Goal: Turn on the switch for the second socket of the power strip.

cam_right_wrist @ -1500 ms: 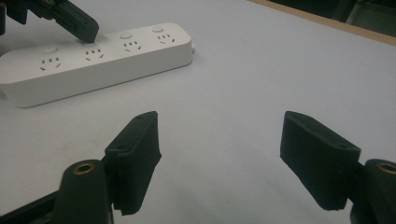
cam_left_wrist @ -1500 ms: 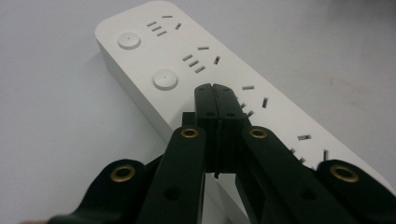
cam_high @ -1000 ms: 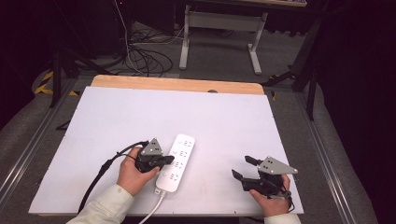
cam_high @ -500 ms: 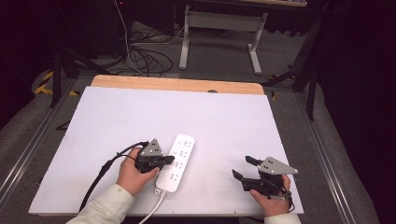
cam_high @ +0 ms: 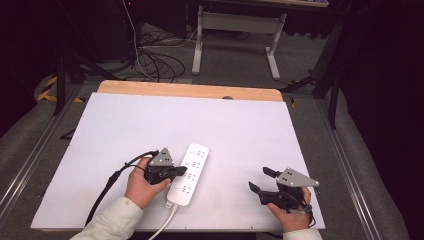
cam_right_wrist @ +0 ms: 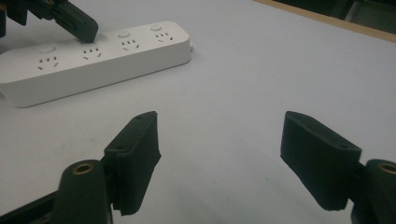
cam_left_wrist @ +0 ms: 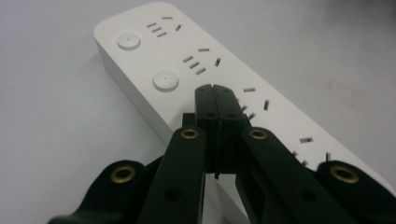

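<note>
In the high view, the sleeve [cam_high: 112, 222] and two hands come in at the near edge of the white tabletop [cam_high: 120, 125]. The right claw [cam_high: 262, 180] sits near the front right corner with its jaws apart and nothing between them; the right gripper view confirms this close up, showing the two black pads [cam_right_wrist: 135, 158] spread wide over bare white surface, which the high view is too small to show clearly. The left claw [cam_high: 184, 172] lies just left of the strip [cam_high: 190, 175], its tip over the strip's middle. From above it is hard to tell how the jaws stand; the left gripper view settles it, showing the left claw [cam_left_wrist: 215, 93] with its jaws pressed together, holding nothing, the tip resting on or just over the strip [cam_left_wrist: 140, 70] near a round button [cam_left_wrist: 166, 80], though actual contact cannot be told. That view also shows the slot groups and a second button farther along. The right gripper view sees the strip [cam_right_wrist: 98, 60] from the side, well apart from its own jaws, with the left claw [cam_right_wrist: 84, 29] coming down on its top face. The high view alone shows the strip's white cord [cam_high: 162, 227] running off the near edge, the black cable [cam_high: 112, 180] trailing from the left claw, the wooden strip along the far edge, and cables [cam_high: 155, 60] on the floor beyond.
</note>
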A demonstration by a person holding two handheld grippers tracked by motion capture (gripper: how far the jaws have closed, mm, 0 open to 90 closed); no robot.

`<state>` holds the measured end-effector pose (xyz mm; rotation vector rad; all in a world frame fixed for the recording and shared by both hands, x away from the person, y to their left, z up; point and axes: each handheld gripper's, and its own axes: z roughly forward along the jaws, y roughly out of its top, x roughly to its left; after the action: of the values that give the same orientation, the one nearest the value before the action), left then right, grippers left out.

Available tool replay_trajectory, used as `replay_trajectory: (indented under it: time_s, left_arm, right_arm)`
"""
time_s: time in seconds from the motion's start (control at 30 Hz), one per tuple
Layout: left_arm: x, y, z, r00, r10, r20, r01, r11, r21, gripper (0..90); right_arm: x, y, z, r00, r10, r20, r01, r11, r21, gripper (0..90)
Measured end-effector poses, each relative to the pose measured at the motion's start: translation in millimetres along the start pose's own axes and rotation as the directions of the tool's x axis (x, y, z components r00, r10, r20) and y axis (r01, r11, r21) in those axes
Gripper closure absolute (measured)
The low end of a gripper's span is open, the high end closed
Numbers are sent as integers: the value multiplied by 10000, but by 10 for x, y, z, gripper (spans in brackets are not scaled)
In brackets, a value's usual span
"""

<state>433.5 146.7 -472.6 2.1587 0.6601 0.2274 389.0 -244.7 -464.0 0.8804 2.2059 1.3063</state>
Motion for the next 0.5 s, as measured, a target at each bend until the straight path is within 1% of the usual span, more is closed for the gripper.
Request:
replay_trajectory:
  time_s: [0.07,0.13,0.2,0.3,0.5]
  left_arm:
    - [-4,33,-44,9996,40,-283,-39,10000,24,900]
    - [-3,60,-104,9998,-78,-174,74,9997,-250,900]
    - [-20,81,-151,9997,39,-225,-45,9997,-243,900]
    - [-63,101,-177,9992,296,-285,-301,9994,-180,900]
    - [-128,167,-233,9988,471,-95,-474,9984,-308,900]
  right_arm:
    - [-4,1,2,10000,39,7,-39,10000,3,285]
    - [-1,3,3,10000,12,2,-12,10000,-13,285]
    - [2,3,3,10000,-30,8,30,10000,3,285]
    - [0,2,1,10000,-24,-2,24,10000,-15,285]
    - [-1,2,1,10000,-41,11,40,10000,2,285]
